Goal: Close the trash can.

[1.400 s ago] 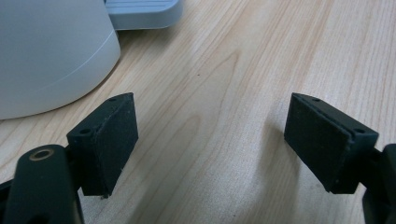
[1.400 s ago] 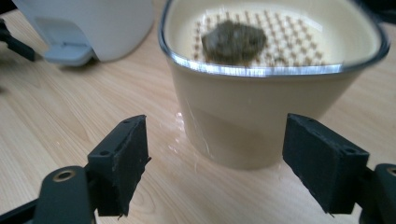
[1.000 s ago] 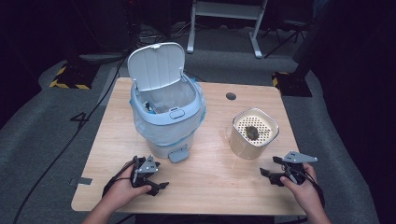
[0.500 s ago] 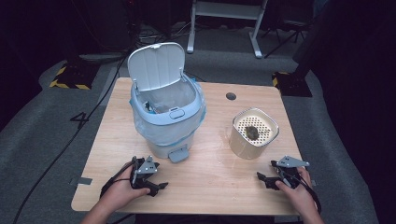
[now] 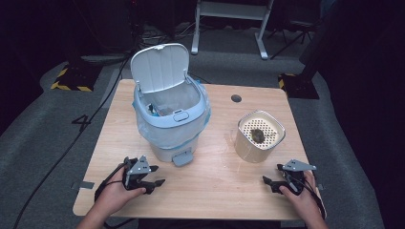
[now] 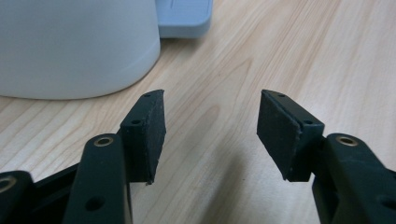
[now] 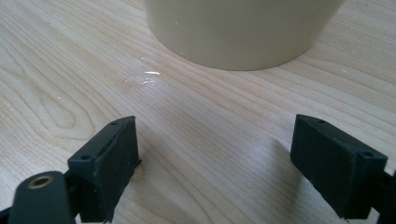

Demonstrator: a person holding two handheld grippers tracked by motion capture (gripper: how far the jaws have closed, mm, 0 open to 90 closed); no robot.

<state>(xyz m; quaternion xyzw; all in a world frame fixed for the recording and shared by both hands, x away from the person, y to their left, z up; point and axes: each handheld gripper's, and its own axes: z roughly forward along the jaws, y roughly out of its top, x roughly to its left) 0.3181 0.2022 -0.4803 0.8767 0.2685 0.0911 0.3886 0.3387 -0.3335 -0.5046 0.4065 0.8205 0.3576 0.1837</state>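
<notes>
My left gripper point(image 5: 155, 182) sits low over the near left part of the wooden table point(image 5: 215, 191), just in front of the pale blue pedal bin point(image 5: 169, 121). Its jaws have just been closing partway, yet they stand apart with only bare wood between them. In the left gripper view the bin's white base point(image 6: 74, 46) and its blue foot pedal point(image 6: 184, 17) lie just ahead of my fingertips, not touching them. The bin's lid point(image 5: 159, 67) stands tipped up and back, and a clear liner is folded over the rim.

My right gripper point(image 5: 271, 183) rests near the right front edge, jaws spread wide and empty. The cream strainer cup point(image 5: 258, 137) stands just beyond it, a dark lump point(image 5: 258, 135) lying on its perforated insert.
</notes>
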